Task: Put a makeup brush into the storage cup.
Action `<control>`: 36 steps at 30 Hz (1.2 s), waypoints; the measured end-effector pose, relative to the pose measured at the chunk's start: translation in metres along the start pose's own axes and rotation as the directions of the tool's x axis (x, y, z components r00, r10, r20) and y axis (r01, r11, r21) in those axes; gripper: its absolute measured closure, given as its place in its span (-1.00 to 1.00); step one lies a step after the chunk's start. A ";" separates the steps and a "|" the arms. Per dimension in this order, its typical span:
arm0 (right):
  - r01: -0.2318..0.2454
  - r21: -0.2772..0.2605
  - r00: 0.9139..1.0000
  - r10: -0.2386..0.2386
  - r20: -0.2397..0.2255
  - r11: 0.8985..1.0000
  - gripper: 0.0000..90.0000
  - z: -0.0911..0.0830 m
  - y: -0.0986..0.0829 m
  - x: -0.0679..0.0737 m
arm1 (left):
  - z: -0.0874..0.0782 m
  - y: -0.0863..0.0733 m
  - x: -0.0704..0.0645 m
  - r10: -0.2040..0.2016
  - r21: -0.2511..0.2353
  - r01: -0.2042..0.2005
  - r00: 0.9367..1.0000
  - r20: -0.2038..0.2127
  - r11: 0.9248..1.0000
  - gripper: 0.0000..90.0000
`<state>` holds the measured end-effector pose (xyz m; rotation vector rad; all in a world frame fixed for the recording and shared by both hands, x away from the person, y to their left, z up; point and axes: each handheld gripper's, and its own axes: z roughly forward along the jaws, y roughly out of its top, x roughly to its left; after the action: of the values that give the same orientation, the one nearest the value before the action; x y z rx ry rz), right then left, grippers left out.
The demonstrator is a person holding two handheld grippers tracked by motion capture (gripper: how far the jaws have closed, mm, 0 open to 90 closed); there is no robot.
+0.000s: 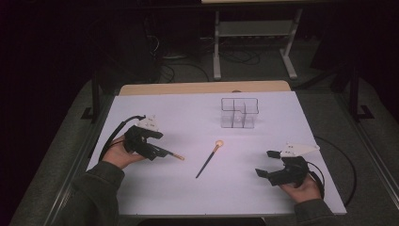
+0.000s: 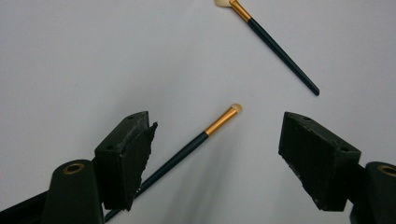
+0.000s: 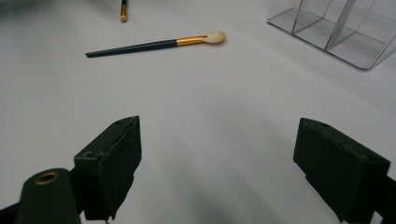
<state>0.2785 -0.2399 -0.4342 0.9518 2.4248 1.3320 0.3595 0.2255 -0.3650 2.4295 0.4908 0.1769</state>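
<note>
Since our left gripper (image 2: 215, 154) hangs low over the white table (image 1: 188, 197) with its jaws spread wide, the step in hand looks like picking up the small brush (image 2: 187, 147) that lies just under it. That brush rests flat, its dark handle passing beside the pad of the left-hand jaw in the left gripper view and its gold ferrule and pale tip pointing out between the jaws. We cannot tell whether the handle touches that pad or only runs under it.

To grip well, we judge that we should centre the handle between the pads, turn the wrist so the jaws close across the handle and not along it, and come down until the pads nearly meet the table before closing. A thin handle can roll or slip out, so a slow, square squeeze near the middle seems safest.

Farther off lies the longer brush (image 1: 208, 161) with its round tip, near the table's middle. Our right gripper (image 1: 272, 165) waits wide and empty at the right, and the clear organizer (image 1: 239, 113) stands beyond.
</note>
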 end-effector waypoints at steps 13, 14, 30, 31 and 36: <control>0.000 -0.003 1.000 0.000 0.000 1.000 -0.68 -0.001 0.000 -0.001 | 0.018 -0.001 0.015 -0.018 0.063 0.014 0.998 0.055 0.998 -0.27; 0.000 -0.003 1.000 0.000 0.000 1.000 -0.68 -0.001 0.000 -0.001 | 0.020 -0.001 0.017 -0.013 0.071 0.008 0.998 0.059 0.997 -0.27; 0.003 -0.001 1.000 -0.003 -0.004 1.000 -0.66 -0.001 0.002 -0.001 | 0.035 -0.002 0.024 0.001 0.132 -0.012 0.997 0.081 0.991 -0.01; 0.003 -0.002 1.000 -0.003 -0.004 1.000 -0.66 -0.001 0.002 -0.001 | 0.036 -0.002 0.025 0.002 0.136 -0.014 0.997 0.083 0.991 0.01; 0.001 0.000 1.000 -0.001 -0.007 1.000 -0.66 -0.001 0.001 -0.001 | 0.040 -0.004 0.028 -0.001 0.156 -0.014 0.995 0.097 0.988 0.10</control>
<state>0.2798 -0.2404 -0.4329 0.9479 2.4296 1.3374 0.3935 0.2164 -0.3984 2.5784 0.4684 0.0238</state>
